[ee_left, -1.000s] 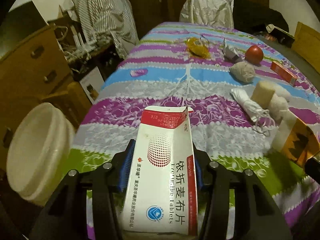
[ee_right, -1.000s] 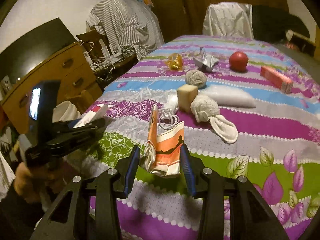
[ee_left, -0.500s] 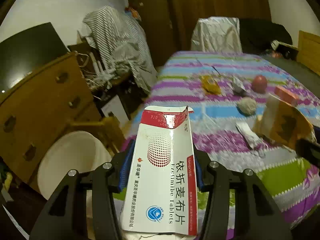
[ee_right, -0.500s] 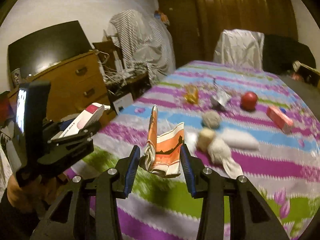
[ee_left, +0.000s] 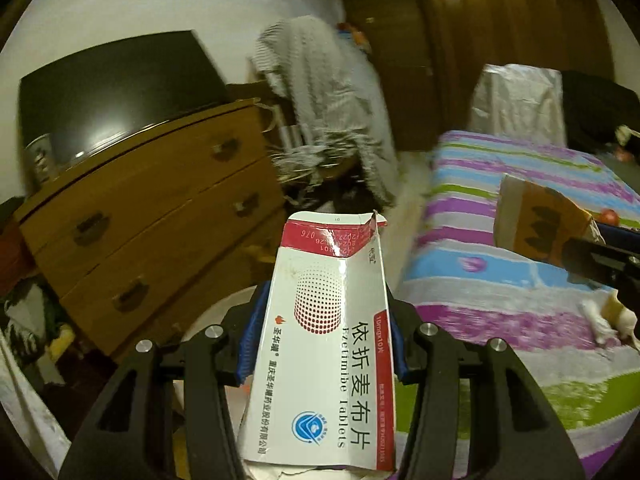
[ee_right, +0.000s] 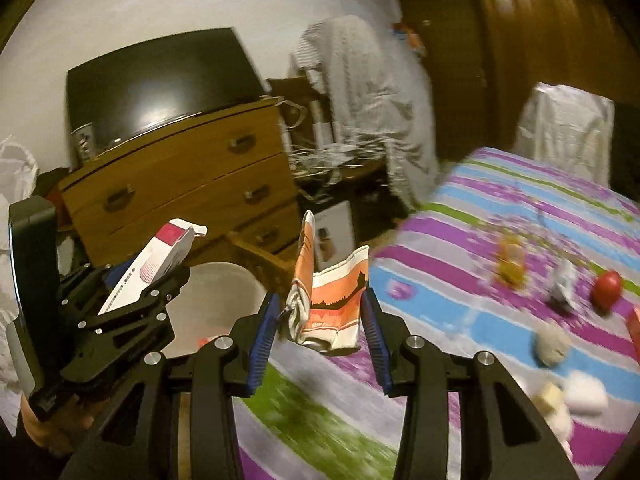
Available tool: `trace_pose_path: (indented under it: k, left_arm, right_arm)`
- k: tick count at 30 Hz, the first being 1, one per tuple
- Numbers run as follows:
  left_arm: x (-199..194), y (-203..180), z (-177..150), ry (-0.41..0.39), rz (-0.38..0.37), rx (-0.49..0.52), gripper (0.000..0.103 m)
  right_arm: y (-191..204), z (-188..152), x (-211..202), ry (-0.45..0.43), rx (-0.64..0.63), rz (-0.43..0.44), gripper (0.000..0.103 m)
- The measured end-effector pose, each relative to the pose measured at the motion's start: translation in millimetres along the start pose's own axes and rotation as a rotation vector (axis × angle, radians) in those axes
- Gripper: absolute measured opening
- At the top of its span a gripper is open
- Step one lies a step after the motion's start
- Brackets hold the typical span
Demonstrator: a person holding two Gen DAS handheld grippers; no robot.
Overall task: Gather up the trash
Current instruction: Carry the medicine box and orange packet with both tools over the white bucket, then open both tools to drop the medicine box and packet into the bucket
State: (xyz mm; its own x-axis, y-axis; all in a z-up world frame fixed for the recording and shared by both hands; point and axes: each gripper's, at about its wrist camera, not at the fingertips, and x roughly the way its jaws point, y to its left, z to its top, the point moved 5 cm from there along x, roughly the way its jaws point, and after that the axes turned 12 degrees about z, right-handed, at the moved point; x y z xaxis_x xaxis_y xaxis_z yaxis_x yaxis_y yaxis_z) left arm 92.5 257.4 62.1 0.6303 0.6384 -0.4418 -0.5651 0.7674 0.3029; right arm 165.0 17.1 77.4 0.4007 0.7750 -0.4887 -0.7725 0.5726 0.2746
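Note:
My left gripper (ee_left: 322, 340) is shut on a flattened white and red tablet box (ee_left: 328, 344), held in the air off the bed's left side. It also shows in the right wrist view (ee_right: 154, 266). My right gripper (ee_right: 320, 320) is shut on a crumpled orange and white paper packet (ee_right: 330, 304), also visible in the left wrist view (ee_left: 536, 220). A white round bin (ee_right: 218, 308) stands on the floor below both grippers, between the bed and the dresser. Only its rim (ee_left: 208, 316) shows in the left wrist view.
A wooden dresser (ee_left: 152, 216) with a dark TV stands left. The striped bed (ee_right: 500, 248) on the right holds a red ball (ee_right: 606, 286), a yellow wrapper (ee_right: 510, 262), a foil scrap (ee_right: 562, 284), a yarn ball (ee_right: 552, 346) and white cloths (ee_right: 584, 394). A draped chair (ee_left: 328, 92) stands behind.
Both grippers have swung left off the bed towards the dresser and the white bin, each still holding its piece of trash. The bed items have slid to the right of view.

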Motion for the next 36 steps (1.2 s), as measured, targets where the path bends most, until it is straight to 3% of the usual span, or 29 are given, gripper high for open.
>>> trace_pose_path:
  k: [8,17,36]
  left_arm:
    - [40.6,52.3,-6.0,0.061,0.076,-0.032,0.049]
    - [79.1,75.6,-29.5,0.144,0.102,-0.055,0.049]
    - [114.5,84.0,-48.1,0.206,0.084,-0.057,0.05]
  right_arm:
    - [54.0,30.6,91.5,0.111,-0.049,0.097,0.044]
    - [80.4,25.0,162.4,0.225,-0.08,0.118,0.044]
    - [87.6,12.3,203.0,0.291,-0.1,0.134,0.045]
